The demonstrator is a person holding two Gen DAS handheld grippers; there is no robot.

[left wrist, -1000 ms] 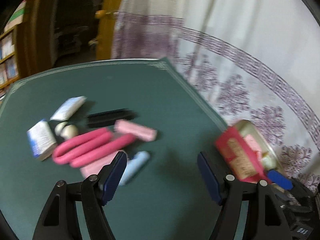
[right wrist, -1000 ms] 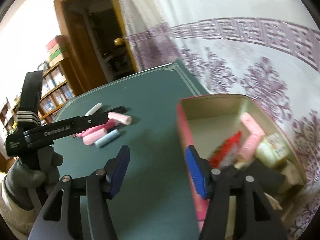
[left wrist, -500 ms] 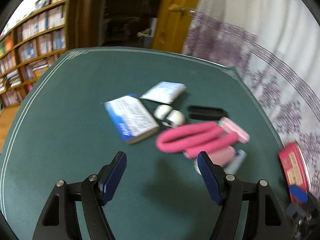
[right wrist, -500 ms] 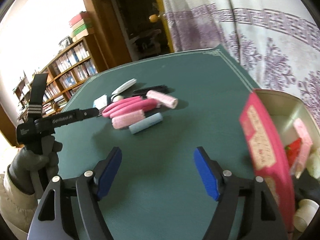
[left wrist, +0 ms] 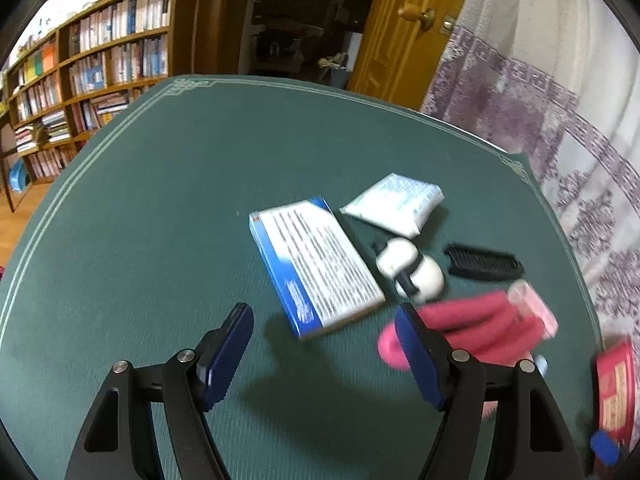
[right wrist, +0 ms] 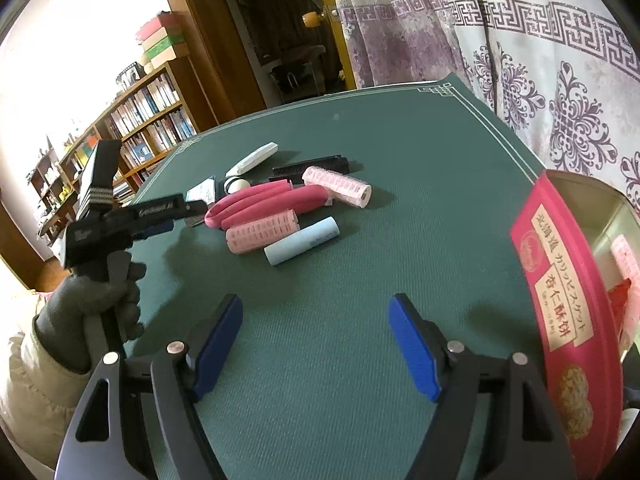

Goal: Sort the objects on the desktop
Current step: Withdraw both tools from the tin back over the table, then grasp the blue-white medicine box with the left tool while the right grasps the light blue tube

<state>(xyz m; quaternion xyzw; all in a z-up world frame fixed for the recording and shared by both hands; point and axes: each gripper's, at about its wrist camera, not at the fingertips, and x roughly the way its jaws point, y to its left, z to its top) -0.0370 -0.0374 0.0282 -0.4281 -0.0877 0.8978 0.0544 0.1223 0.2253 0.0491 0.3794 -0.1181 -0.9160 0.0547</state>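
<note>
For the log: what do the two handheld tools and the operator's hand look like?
Both tools, left tool and right tool, have black angular frames, silver pivot screws and blue finger pads. White lettering marks the left tool's body. The hand wears a grey glove and a cream sleeve.

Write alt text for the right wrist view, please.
An open gripper hovers empty over a green table, facing a pile of pink rollers, a pale blue tube and a black comb. A red tin stands at right.
</note>
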